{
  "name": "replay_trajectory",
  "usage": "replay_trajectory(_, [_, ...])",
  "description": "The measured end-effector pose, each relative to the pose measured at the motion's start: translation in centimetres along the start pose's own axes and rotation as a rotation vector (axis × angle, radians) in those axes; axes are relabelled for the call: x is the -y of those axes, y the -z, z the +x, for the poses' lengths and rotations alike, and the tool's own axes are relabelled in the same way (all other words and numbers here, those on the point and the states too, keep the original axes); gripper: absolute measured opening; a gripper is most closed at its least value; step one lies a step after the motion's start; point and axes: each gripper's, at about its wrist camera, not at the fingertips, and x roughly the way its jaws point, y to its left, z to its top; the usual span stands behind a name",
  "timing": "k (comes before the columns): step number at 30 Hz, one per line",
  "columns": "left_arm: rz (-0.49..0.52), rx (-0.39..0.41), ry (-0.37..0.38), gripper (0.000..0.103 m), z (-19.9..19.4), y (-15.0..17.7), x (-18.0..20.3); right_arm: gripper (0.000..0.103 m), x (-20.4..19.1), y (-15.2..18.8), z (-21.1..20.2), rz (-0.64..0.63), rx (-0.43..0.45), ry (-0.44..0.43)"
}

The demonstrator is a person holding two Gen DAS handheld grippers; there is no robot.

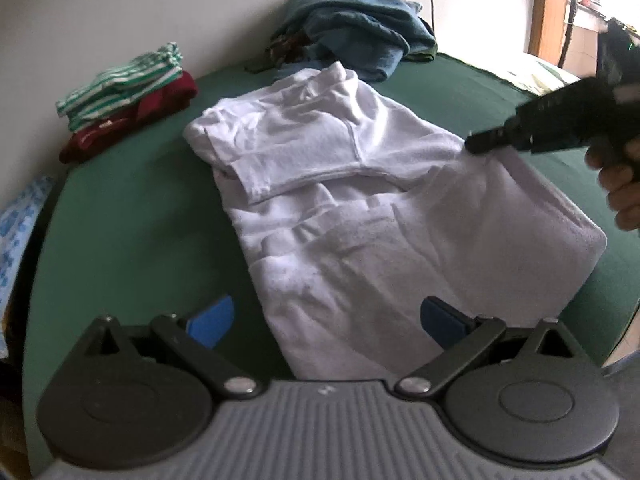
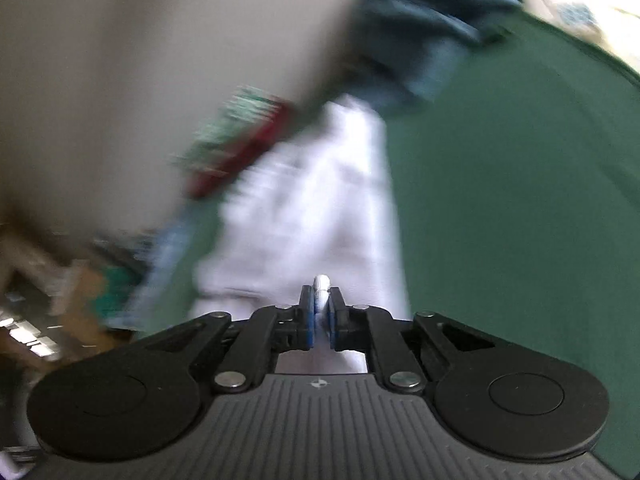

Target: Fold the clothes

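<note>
a partly folded white cotton t-shirt (image 1: 360,208) lies in the middle of the dark green cloth-covered surface (image 1: 132,216), one sleeve turned in over its body. the left gripper (image 1: 326,320) hangs over the shirt's near end with its blue-padded jaws spread wide and empty. the right gripper (image 2: 321,312), held in a hand (image 1: 622,184), is closed on a pinch of the shirt's right edge.

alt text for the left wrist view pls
A partly folded white shirt lies on a green cover; the right gripper pinches its far edge, the left gripper jaws open. Folded clothes and a blue heap sit behind.
</note>
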Motion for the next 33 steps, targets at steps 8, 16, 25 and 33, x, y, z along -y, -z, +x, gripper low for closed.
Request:
replay_trajectory(8, [0.0,0.018,0.065,0.098,1.7,-0.4,-0.3,0.034,-1.3,0.5,-3.5,-0.105,0.152,0.056])
replay_trajectory(16, [-0.016,0.032,0.139,0.091,3.6,-0.7,-0.6,0.023,-2.4,1.3,-0.6,-0.152,0.04,0.076])
replay_trajectory(25, [-0.022,0.052,0.143,0.102,4.4,-0.1,-1.4,0.006,-2.4,1.0,0.9,-0.165,0.079,0.156])
replay_trajectory(33, [-0.089,0.075,0.158,0.091,2.9,-1.1,-1.7,0.015,-5.4,2.5,-0.9,-0.346,0.053,0.154])
